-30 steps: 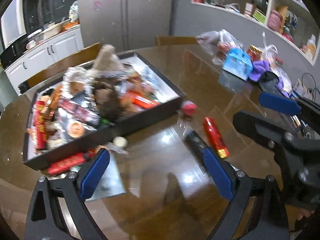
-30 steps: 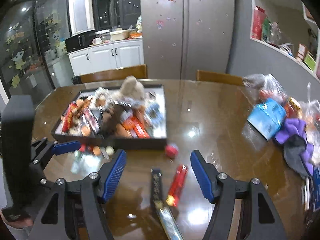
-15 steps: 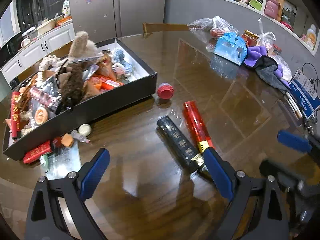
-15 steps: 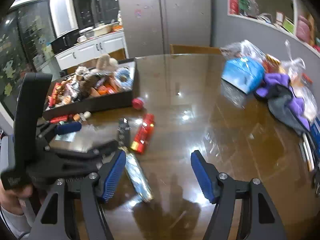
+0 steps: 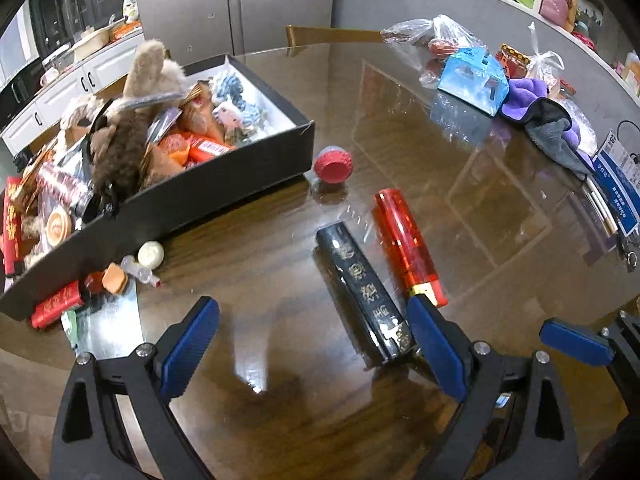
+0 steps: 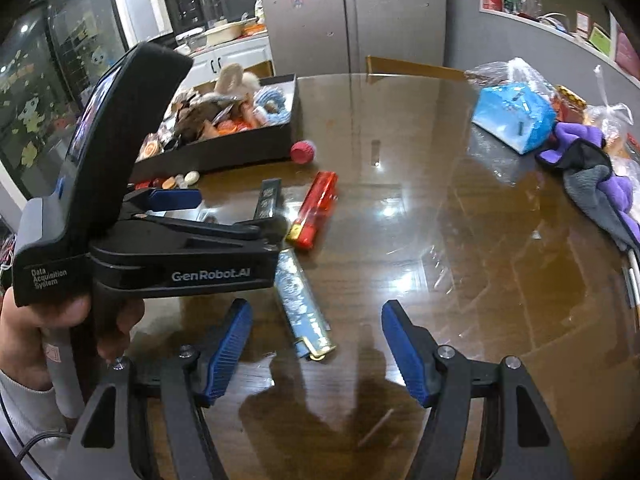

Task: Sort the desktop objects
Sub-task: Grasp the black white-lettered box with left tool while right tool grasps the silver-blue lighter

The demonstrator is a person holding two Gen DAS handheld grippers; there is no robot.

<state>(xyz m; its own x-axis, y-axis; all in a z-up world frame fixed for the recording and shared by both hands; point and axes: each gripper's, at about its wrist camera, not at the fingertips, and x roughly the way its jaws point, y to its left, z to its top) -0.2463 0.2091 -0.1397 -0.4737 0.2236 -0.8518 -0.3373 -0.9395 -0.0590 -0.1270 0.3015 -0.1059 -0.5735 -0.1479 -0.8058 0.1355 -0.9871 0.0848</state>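
Your left gripper (image 5: 312, 344) is spread wide and empty; the black lighter (image 5: 362, 292) lies on the table (image 5: 500, 200) just inside its right pad. Your right gripper (image 6: 316, 348) is also spread and empty, with the blue lighter (image 6: 302, 304) between its fingers, nearer the left one.

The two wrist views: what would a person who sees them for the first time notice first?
Probably the black box at the left of the glossy brown table, heaped with plush toys and small packets. Next, the three long packets lying loose on the table nearer the grippers: a red one, a black one with gold letters, and a blue patterned one just ahead of the open right gripper.
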